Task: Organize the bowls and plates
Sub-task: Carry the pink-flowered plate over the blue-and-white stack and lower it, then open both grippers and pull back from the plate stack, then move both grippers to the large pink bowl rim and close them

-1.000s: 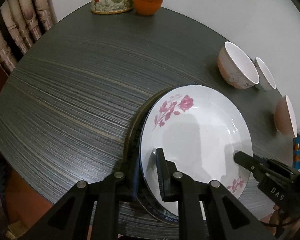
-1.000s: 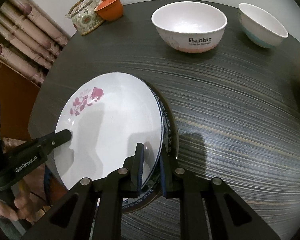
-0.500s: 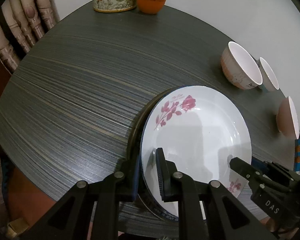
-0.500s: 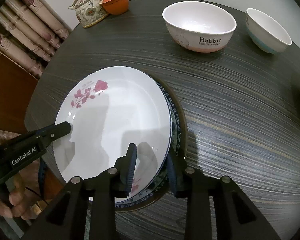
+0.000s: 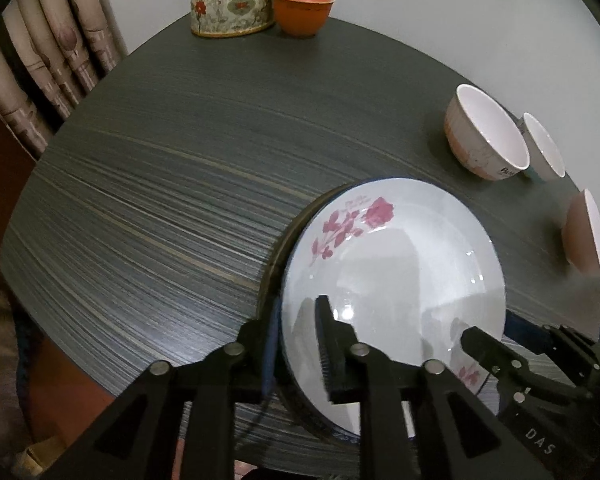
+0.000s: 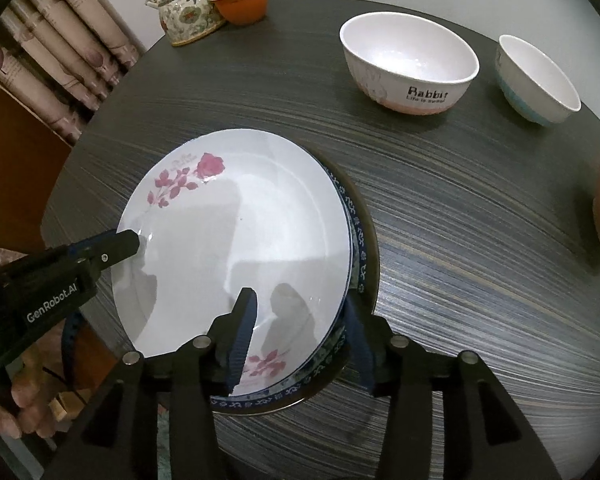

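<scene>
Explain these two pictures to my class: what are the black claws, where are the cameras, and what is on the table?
No robot here: a person holds a hand-held gripper in each hand, each with a camera looking along its fingers. The left hand-held gripper and the right hand-held gripper straddle opposite edges of a rose-patterned plate. It lies on a blue-rimmed plate on the dark table. Both jaws have just been opening, letting it go. Further off stand a Rabbit bowl, a smaller bowl, a teapot and an orange cup.

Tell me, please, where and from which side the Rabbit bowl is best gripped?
Take the Rabbit bowl by its rim, from above, one finger inside and one outside. It stands upright and empty, and its thin lip suits a pinch. The near side, by the lettering, has bare table before it.
</scene>
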The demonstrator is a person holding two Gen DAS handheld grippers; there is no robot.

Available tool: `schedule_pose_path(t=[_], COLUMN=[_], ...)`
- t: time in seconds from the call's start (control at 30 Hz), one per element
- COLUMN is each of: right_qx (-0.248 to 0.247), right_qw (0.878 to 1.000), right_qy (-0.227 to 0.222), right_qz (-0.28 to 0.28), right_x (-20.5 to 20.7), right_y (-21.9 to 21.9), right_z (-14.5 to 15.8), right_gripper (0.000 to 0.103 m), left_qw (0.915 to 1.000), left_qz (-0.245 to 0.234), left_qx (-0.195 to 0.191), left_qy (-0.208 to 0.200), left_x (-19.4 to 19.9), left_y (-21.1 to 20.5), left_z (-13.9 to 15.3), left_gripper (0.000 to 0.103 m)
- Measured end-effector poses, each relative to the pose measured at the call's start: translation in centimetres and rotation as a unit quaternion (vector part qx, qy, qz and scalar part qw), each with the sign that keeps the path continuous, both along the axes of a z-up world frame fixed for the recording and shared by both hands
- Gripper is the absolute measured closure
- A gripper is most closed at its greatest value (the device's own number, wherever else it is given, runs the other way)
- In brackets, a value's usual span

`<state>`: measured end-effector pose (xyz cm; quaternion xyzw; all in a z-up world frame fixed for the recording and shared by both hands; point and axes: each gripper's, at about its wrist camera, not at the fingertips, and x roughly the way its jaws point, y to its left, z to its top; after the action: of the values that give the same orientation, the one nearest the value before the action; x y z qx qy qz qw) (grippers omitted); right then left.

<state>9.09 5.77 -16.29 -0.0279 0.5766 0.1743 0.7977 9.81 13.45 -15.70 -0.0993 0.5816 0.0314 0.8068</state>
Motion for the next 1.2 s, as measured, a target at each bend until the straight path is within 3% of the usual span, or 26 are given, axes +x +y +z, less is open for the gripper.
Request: schedule_pose_path(t=[0.17,0.4,0.5,0.63,0.77,0.93,1.2], right_qx=[0.009,0.026,0.041,0.047,0.024,0.033,0.044], right_qw=[1.0,0.999,0.999,0.998,0.997,0.99,0.965], right_qy=[-0.006,-0.021,-0.024,-0.025,-0.039,-0.039,-0.052], right_qz=[-0.001,-0.001,-0.012,-0.035,-0.066,-0.132,-0.253], right_x=[-0.5,-1.5,-1.8,-2.4,-3.1,-3.5,-3.9], right_y=[-0.2,-1.4,-2.4,-5.2,-9.2,-16.3,-29.1], right_z=[0.2,1.3,1.8,2.3,2.9,3.8,4.7], right_gripper=[0.056,0.051,0.049,0.049,0.049,0.049,0.049], left_qw=[0.9998,0.9979,0.9974,0.9969,0.9952,0.9923,0.9842], left_qz=[-0.001,-0.021,-0.035,-0.057,-0.081,-0.109,-0.167], left_qx=[0.016,0.039,0.039,0.027,0.03,0.031,0.014], left_qy=[-0.014,-0.047,-0.049,-0.047,-0.046,-0.049,-0.057], left_x=[-0.5,-1.5,-1.5,-1.5,-1.3,0.0,3.7], left_y=[-0.7,-2.6,-4.3,-6.9,-9.9,-14.1,-23.2], left_z=[0.6,2.4,2.9,3.2,3.4,4.2,5.9], left_gripper=[0.073,0.071,0.065,0.065,0.065,0.064,0.064])
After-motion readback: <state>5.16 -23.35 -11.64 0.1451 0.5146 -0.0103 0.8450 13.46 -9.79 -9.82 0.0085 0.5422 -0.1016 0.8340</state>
